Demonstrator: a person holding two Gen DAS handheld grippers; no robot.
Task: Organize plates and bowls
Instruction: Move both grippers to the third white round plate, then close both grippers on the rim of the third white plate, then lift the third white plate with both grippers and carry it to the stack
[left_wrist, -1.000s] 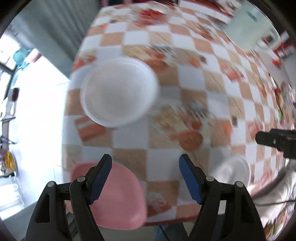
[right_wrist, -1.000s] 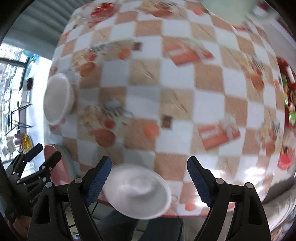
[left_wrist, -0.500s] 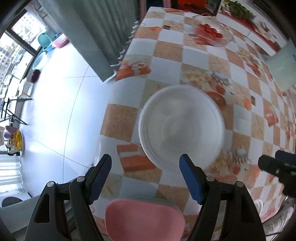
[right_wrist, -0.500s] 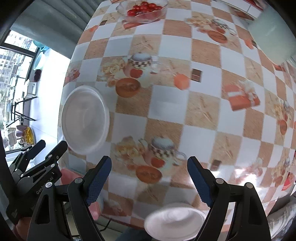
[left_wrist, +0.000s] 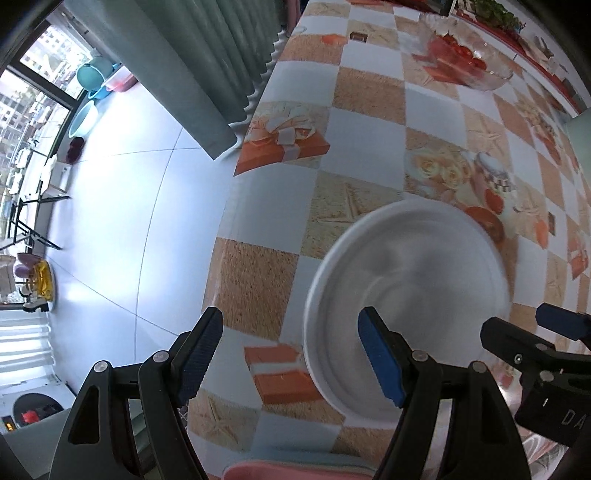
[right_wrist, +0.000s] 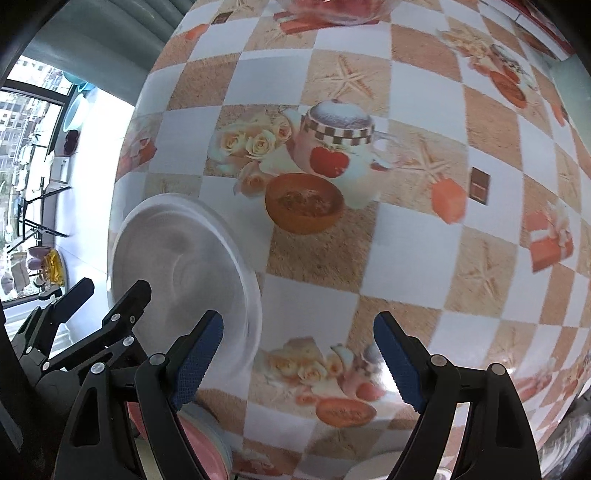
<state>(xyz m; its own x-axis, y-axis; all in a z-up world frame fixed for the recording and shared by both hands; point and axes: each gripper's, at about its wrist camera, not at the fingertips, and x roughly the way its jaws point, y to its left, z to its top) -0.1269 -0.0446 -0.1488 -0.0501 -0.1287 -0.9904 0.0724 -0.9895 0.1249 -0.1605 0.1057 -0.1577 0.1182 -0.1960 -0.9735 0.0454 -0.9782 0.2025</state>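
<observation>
two grippers open & empty: left gripper (left_wrist: 291, 356) straddles white bowl's (left_wrist: 410, 295) near-left rim, right gripper (right_wrist: 299, 360) just beside it.

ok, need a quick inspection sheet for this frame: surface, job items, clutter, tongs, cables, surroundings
Surface: table under a checked orange-and-white tablecloth printed with cups and gift boxes.
Job's things: large white bowl near the table's edge; rim of a second white dish at the near edge.
Clutter: glass bowl of tomatoes at the far side.
Tongs: left tongs open over the bowl's rim; right tongs open over bare cloth, empty.
Cables: nothing seen.
Surroundings: pink chair, grey-green curtain, tiled floor, window.
</observation>
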